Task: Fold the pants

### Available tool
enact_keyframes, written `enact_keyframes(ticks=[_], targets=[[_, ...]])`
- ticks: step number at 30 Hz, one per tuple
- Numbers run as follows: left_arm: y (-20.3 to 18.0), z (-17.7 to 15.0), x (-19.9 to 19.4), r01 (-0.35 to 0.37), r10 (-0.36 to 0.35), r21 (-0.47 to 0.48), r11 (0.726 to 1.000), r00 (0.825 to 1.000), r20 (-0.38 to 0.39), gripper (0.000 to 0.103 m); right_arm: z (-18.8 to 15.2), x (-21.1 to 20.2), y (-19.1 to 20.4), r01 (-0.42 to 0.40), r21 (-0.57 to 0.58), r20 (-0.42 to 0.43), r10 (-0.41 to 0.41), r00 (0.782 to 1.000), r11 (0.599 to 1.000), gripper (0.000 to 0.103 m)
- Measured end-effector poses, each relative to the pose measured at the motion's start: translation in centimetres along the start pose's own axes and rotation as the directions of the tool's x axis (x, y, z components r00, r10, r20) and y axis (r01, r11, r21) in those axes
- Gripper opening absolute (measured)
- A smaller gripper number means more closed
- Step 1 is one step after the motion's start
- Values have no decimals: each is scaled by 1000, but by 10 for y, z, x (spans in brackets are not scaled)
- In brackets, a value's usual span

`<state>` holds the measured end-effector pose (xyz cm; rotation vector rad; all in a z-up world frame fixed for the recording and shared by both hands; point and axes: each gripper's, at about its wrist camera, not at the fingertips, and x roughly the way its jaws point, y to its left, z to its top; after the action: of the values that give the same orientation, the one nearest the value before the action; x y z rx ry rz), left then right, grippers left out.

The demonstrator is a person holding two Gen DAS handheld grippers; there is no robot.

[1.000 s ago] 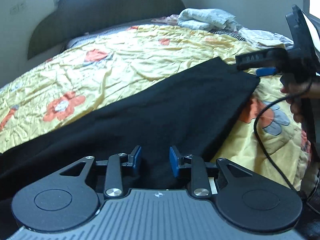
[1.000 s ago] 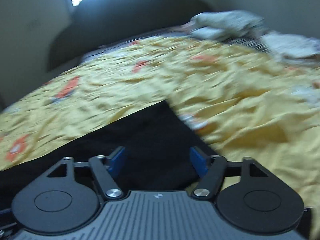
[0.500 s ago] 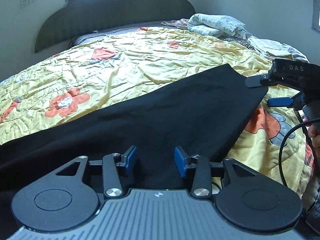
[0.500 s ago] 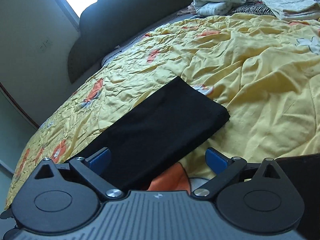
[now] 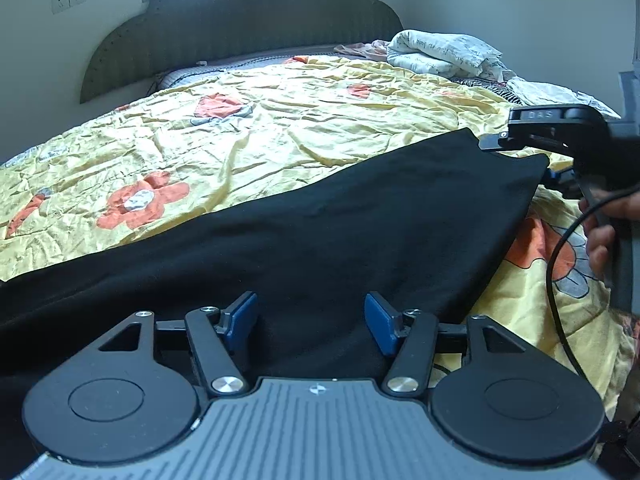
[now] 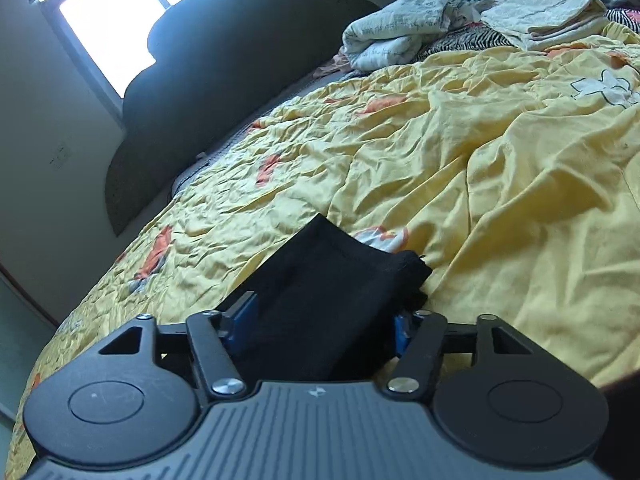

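- The bed (image 5: 280,128) fills pretty much everything, yellow flowery bedspread all crumpled, dark headboard (image 5: 240,20) up at 12 o'clock.
- Black pants (image 5: 320,232) lie flat across the bedspread, running from 8 o'clock up toward 2 o'clock in the left wrist view.
- Pile of folded laundry (image 6: 400,28) sits near the headboard, around 1 o'clock, well apart from the pants.
- Left gripper (image 5: 311,322) has just been opening; jaws stand apart over the pants, pads not pressing the cloth.
- Right gripper (image 6: 322,322) has just been closing, with the end of the pants bunched between its blue pads; they look snug on the cloth.
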<state>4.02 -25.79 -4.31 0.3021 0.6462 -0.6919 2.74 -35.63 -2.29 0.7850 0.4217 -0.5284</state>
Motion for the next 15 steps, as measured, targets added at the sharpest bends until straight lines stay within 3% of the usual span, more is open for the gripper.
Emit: enact_keyframes(ticks=[1, 5, 8, 15], targets=[[0, -1, 0, -5, 5, 3, 1000, 1000, 8, 66, 1, 3, 0, 4, 8, 3, -4, 1000, 1000, 56], [0, -5, 1, -23, 23, 2, 1000, 999, 30, 73, 2, 12, 0, -15, 18, 5, 15, 1000, 1000, 26], [0, -8, 2, -31, 31, 0, 1000, 998, 45, 76, -1, 18, 1, -30, 6, -7, 30, 1000, 1000, 20], [5, -11, 3, -25, 27, -32, 999, 998, 54, 81, -6, 19, 4, -7, -44, 18, 8, 1000, 999, 19]])
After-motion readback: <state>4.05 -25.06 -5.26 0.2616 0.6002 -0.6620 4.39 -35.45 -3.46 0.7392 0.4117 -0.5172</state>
